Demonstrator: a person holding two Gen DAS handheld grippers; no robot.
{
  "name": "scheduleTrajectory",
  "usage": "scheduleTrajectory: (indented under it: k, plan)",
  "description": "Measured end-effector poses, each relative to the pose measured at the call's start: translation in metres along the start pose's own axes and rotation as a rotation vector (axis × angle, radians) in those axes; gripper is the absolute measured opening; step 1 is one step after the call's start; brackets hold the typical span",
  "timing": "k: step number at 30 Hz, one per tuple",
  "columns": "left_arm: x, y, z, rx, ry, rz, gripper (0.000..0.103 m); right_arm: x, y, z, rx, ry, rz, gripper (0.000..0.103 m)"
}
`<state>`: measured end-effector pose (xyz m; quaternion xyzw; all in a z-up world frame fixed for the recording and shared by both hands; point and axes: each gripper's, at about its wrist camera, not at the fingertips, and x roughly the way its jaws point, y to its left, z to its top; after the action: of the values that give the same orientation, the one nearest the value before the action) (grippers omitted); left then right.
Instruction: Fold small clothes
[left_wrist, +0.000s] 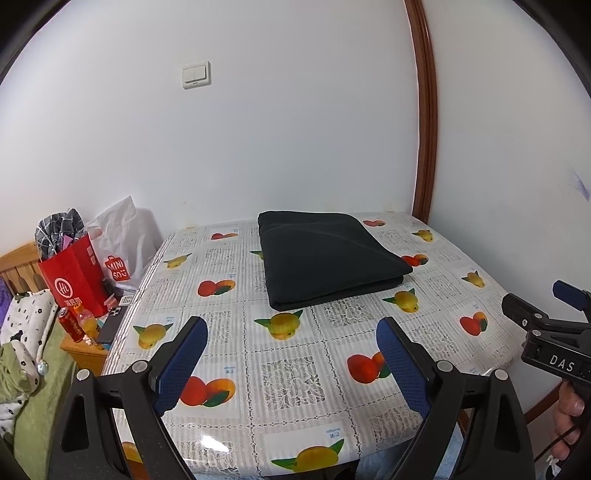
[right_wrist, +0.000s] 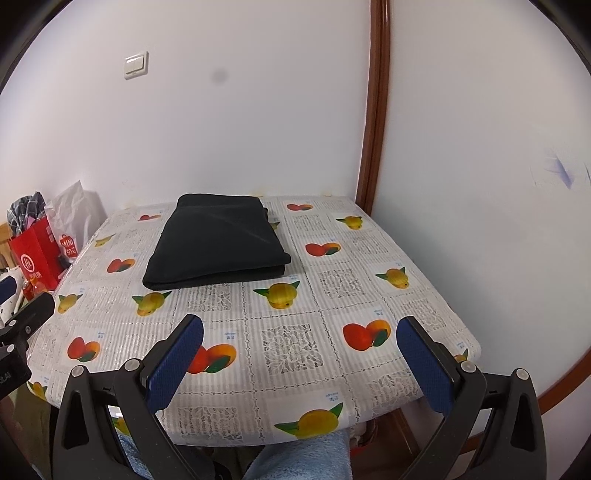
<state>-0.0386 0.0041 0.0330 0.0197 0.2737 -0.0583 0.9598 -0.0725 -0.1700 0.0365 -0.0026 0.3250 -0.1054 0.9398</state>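
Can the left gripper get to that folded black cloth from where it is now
Probably yes. The left gripper is open and empty, and only bare tablecloth lies between it and the black cloth.

At twelve o'clock the folded black garment (left_wrist: 328, 258) looks like soft, matt cloth. The tablecloth (left_wrist: 295, 373) under it is glossy, smooth plastic catching glare. At nine o'clock stands a red paper bag (left_wrist: 75, 278).
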Motion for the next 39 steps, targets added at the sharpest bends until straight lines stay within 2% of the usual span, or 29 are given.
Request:
scheduleTrajectory:
  k: [39]
  plan:
    - [0.0038,0.0032,-0.0008,-0.012,0.012,-0.004,0.093,-0.0001,0.0011,0.0,-0.031,-0.009,-0.002,0.103]
